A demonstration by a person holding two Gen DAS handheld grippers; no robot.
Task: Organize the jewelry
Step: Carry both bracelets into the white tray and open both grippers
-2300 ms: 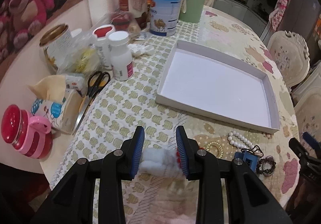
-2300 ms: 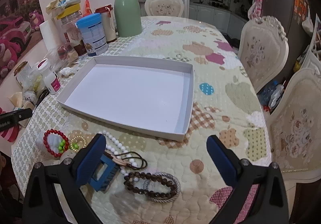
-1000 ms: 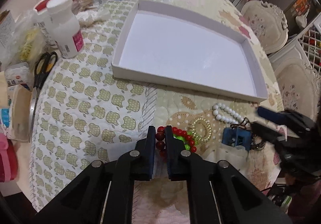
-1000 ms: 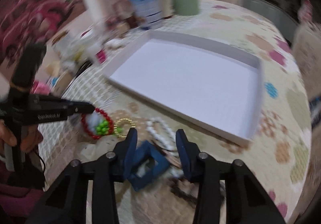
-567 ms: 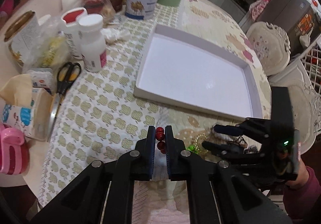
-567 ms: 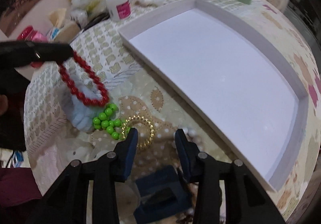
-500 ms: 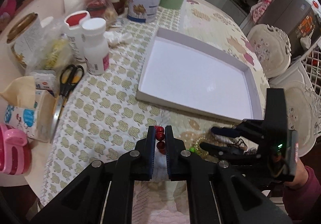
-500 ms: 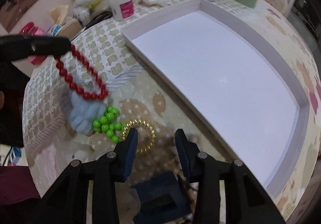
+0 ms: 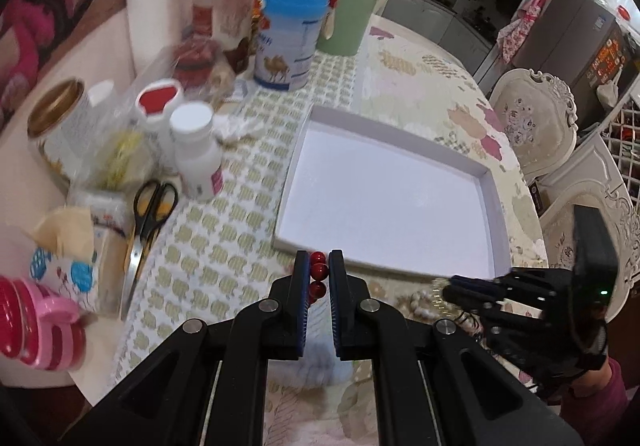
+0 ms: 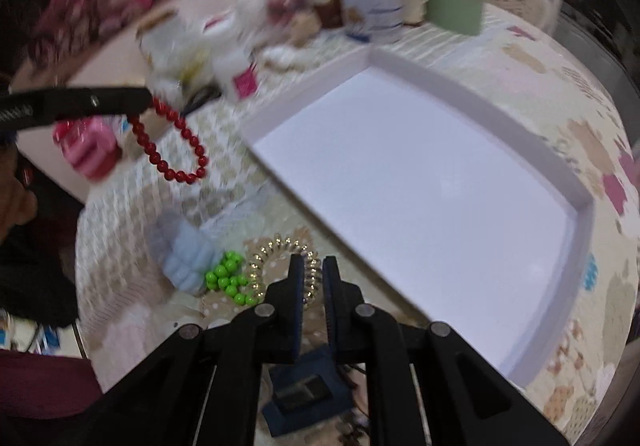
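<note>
Pickup step under way: left gripper [image 9: 319, 278] clamped on red bracelet [image 10: 172, 150], hanging clear of the cloth left of the tray [image 10: 576, 190], right gripper [image 10: 311, 278] clamped on gold coil [image 10: 280, 266] just before the tray's near wall; next, I judge, carry both over that wall and release inside.

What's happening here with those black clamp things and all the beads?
A person is sorting jewelry with a hand-held gripper in each hand. The left gripper is shut on a red bead bracelet, which hangs clear of the table. The right gripper has closed on a gold coil bracelet lying beside some green beads. The white tray has nothing in it yet.
</note>
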